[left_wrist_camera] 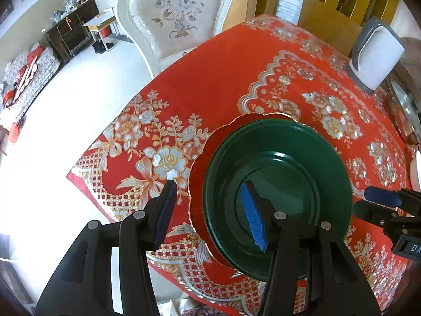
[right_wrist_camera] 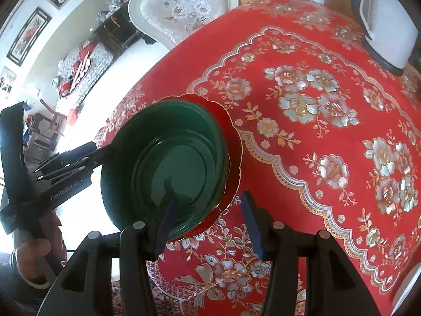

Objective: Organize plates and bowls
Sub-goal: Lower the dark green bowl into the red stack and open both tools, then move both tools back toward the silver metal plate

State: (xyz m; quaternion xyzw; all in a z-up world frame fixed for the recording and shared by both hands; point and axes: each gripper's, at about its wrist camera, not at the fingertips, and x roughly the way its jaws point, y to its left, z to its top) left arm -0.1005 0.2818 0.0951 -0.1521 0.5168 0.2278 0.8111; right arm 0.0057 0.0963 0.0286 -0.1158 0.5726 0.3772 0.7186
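A dark green bowl (left_wrist_camera: 279,184) sits on a red scalloped plate (left_wrist_camera: 200,163) with a gold rim, on the red floral tablecloth. My left gripper (left_wrist_camera: 213,210) is open and straddles the bowl's near left rim: the right finger (left_wrist_camera: 254,218) is inside the bowl, the left finger (left_wrist_camera: 165,210) outside it. In the right wrist view the same bowl (right_wrist_camera: 168,163) and plate (right_wrist_camera: 231,142) lie left of centre. My right gripper (right_wrist_camera: 208,223) is open, its left finger (right_wrist_camera: 168,221) inside the bowl's rim, its right finger (right_wrist_camera: 252,223) outside over the cloth.
A grey and white napkin holder (left_wrist_camera: 376,52) stands at the far right of the table, with a metal lid (left_wrist_camera: 405,110) beside it. A white upholstered chair (left_wrist_camera: 173,18) stands behind the table's far edge. The table's left edge (left_wrist_camera: 110,142) drops to a white floor.
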